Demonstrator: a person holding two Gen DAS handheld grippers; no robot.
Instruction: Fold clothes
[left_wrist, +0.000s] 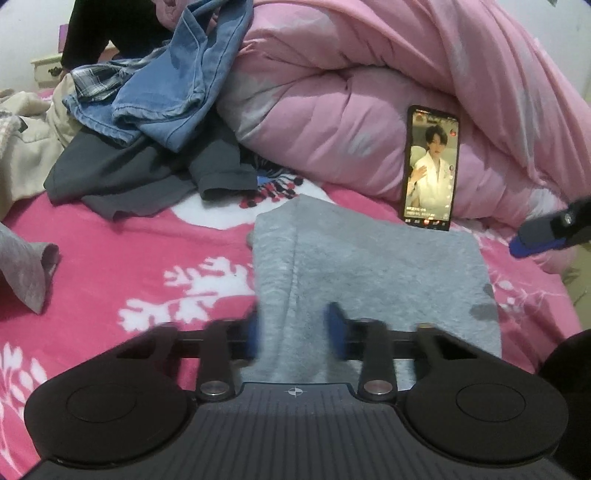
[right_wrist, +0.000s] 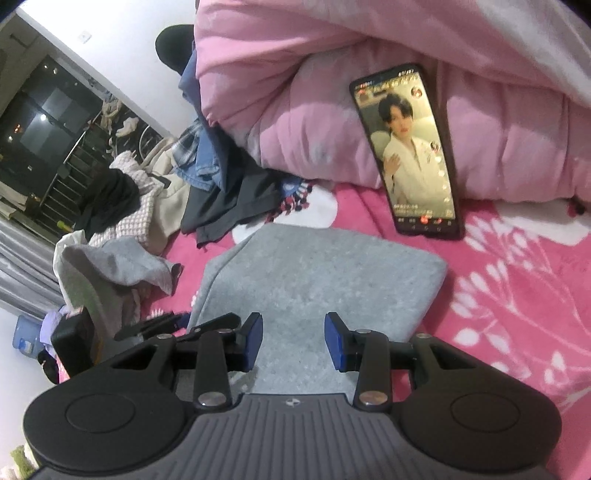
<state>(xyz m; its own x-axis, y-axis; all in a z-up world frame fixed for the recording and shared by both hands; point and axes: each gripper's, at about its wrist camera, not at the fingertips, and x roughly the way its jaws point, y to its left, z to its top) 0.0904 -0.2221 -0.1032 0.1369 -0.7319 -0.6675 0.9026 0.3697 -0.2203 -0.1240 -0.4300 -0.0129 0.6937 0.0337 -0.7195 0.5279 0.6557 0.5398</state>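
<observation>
A grey garment (left_wrist: 369, 266) lies folded flat on the pink flowered blanket (left_wrist: 129, 258). My left gripper (left_wrist: 290, 332) hangs low over its near left part. Its blue pads are blurred and stand apart, with a ridge of the grey cloth showing between them. My right gripper (right_wrist: 293, 341) is open over the near edge of the same garment (right_wrist: 317, 273), with nothing pressed between its pads. A blue-padded finger (left_wrist: 539, 240) of the right gripper shows at the right edge of the left wrist view.
A lit phone (left_wrist: 430, 170) leans on the rolled pink duvet (left_wrist: 332, 110) just behind the garment. Further left lie jeans (left_wrist: 177, 85), a dark grey shirt (left_wrist: 129, 177) and a loose grey garment (left_wrist: 26, 262). More clothes (right_wrist: 122, 229) are heaped by the bed's left edge.
</observation>
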